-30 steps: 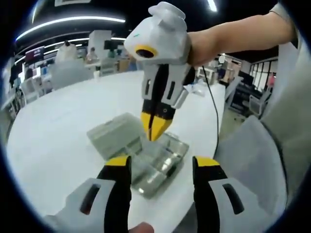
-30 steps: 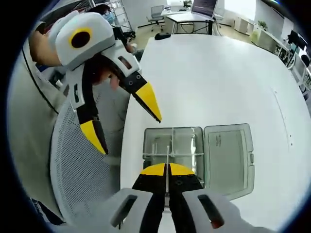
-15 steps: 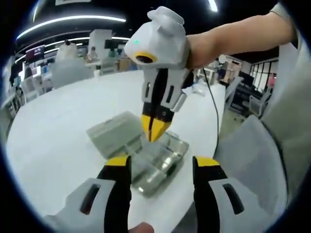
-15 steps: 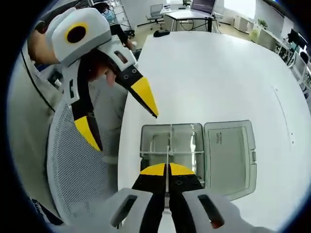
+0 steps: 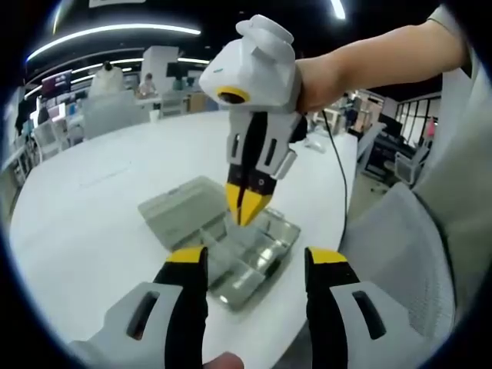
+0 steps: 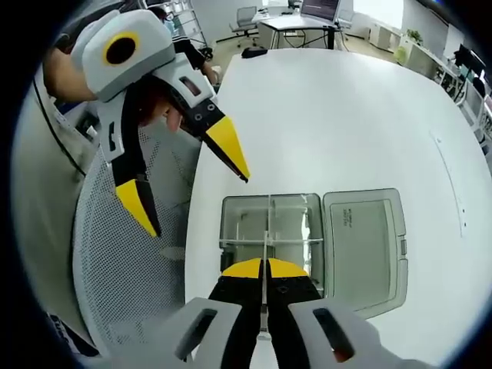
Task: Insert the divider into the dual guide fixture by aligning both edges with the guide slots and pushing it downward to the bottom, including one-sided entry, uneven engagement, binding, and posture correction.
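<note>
Table (image 6: 338, 115), white and round, in an open office with desks and chairs behind. Mesh chair (image 6: 108, 284) beside its edge. Right gripper (image 6: 264, 270) upright above clear fixture (image 6: 270, 231), pinched onto thin divider (image 6: 265, 244) over the tray. Left gripper (image 5: 254, 265) nearby, spread wide, holding nothing.

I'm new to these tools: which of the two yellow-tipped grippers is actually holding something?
The right gripper, pointing down over the clear box, pinches a thin clear divider. The left gripper hangs open beside the table, holding nothing.
</note>
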`<action>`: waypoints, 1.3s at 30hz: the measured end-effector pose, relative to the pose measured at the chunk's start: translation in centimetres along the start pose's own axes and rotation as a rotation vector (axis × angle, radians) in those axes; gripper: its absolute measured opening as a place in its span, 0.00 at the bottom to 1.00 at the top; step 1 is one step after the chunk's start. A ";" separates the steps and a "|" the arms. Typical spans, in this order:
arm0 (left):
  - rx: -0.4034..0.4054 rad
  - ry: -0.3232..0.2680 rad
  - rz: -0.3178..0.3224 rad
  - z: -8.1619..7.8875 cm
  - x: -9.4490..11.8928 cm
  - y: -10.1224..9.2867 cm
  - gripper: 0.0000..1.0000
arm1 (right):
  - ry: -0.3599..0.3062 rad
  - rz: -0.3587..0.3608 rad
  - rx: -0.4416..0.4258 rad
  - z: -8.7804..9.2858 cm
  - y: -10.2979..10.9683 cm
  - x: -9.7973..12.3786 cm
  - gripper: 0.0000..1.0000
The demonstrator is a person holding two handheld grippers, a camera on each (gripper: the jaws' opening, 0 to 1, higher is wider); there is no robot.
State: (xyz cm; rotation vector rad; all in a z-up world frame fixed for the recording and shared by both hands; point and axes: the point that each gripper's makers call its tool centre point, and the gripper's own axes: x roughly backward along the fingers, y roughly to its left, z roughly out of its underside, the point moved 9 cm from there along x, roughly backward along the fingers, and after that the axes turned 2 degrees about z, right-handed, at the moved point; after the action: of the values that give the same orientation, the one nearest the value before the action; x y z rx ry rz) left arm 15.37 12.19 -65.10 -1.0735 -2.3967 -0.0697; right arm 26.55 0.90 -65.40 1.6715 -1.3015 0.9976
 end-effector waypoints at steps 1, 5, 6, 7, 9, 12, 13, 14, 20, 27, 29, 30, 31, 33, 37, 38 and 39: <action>0.001 -0.001 0.001 0.0 0.0 0.0 0.49 | -0.002 -0.002 -0.006 0.0 0.0 0.0 0.00; 0.001 -0.002 0.000 -0.1 0.1 0.0 0.49 | 0.000 0.002 -0.007 0.0 -0.3 -0.3 0.00; 0.001 -0.003 0.000 -0.1 0.1 0.0 0.49 | 0.003 0.000 -0.006 0.1 -0.3 -0.4 0.00; 0.003 -0.003 -0.001 0.0 0.1 0.0 0.49 | 0.006 -0.001 -0.008 0.1 -0.3 -0.5 0.00; 0.004 -0.001 -0.002 0.1 0.2 0.1 0.49 | 0.024 0.007 0.006 0.2 -0.4 -0.6 0.00; 0.007 -0.002 -0.003 0.2 0.3 0.2 0.49 | 0.014 0.007 -0.002 0.1 -0.4 -0.5 0.00; 0.006 -0.001 -0.004 0.2 0.3 0.2 0.49 | 0.014 0.005 -0.007 0.1 -0.4 -0.6 0.00; 0.007 -0.001 -0.004 0.2 0.3 0.2 0.49 | 0.019 0.007 -0.006 0.2 -0.5 -0.6 0.00; 0.006 -0.004 -0.004 0.1 0.3 0.2 0.49 | 0.004 0.002 -0.009 0.0 -0.4 -0.5 0.00; 0.007 -0.004 -0.002 0.1 0.3 0.1 0.49 | 0.007 0.000 -0.005 -0.1 -0.3 -0.9 0.00; 0.007 -0.003 -0.004 0.1 0.3 0.2 0.49 | 0.012 0.003 0.006 -0.1 -0.3 -0.9 0.00; 0.010 -0.005 -0.004 0.1 0.3 0.1 0.49 | 0.018 0.006 0.010 0.0 -0.4 -1.0 0.00; 0.009 -0.004 -0.003 0.1 0.3 0.1 0.49 | 0.016 0.006 0.007 -0.1 -0.3 -1.0 0.00; 0.009 -0.003 -0.003 0.1 0.3 0.1 0.49 | 0.015 0.004 -0.001 -0.2 -0.2 -0.9 0.00; 0.010 -0.005 -0.003 0.2 0.3 0.2 0.49 | 0.022 0.008 0.009 -0.1 -0.2 -0.7 0.00; 0.010 -0.005 -0.005 0.2 0.3 0.2 0.49 | 0.023 0.008 0.010 0.0 -0.2 -0.6 0.00; 0.011 -0.005 -0.005 0.1 0.3 0.2 0.49 | 0.027 0.011 0.008 0.1 -0.3 -0.6 0.00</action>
State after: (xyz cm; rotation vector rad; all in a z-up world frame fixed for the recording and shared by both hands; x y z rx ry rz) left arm 15.26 12.58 -65.11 -1.0638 -2.4019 -0.0557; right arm 26.79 1.12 -65.98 1.6533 -1.2920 1.0288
